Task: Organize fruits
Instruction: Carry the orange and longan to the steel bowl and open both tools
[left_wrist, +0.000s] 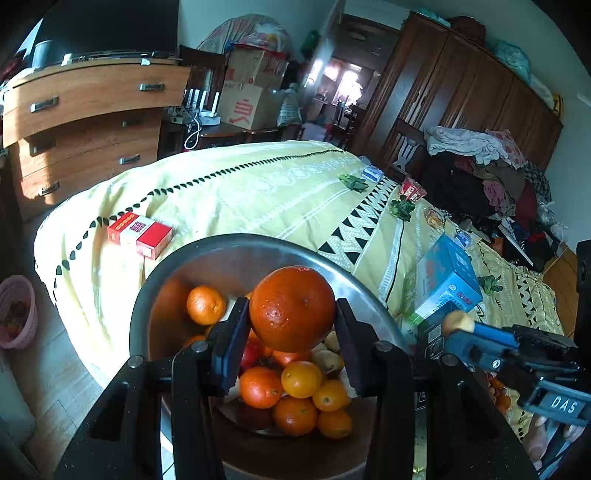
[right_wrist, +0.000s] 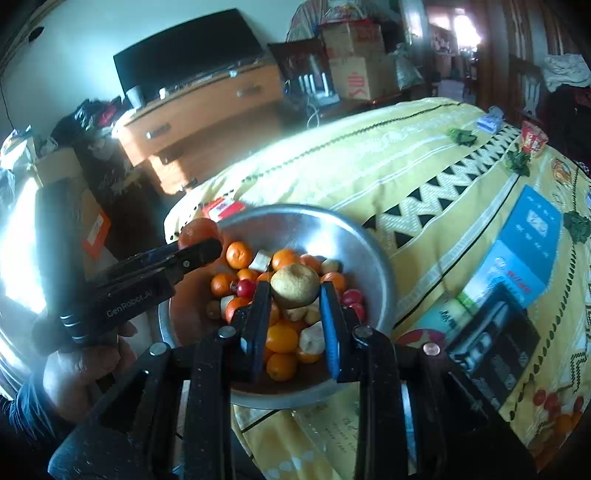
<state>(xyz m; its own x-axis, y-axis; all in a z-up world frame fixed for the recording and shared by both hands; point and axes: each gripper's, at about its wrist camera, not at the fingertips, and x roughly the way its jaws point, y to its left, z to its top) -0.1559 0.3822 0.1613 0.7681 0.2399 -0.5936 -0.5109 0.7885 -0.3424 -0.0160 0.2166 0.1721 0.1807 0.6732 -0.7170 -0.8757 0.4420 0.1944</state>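
I am pinching a big round orange (left_wrist: 291, 314) in my left gripper (left_wrist: 291, 332) and a small tan, firm-looking pear-like fruit (right_wrist: 294, 285) in my right gripper (right_wrist: 295, 314), both over the steel bowl (right_wrist: 373, 254) of mixed fruit, gripping across their middles since the skins look slippery.

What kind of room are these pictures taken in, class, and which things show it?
Probably a lived-in bedroom: a bed under a yellow bedspread, a wooden wardrobe, a chest of drawers.
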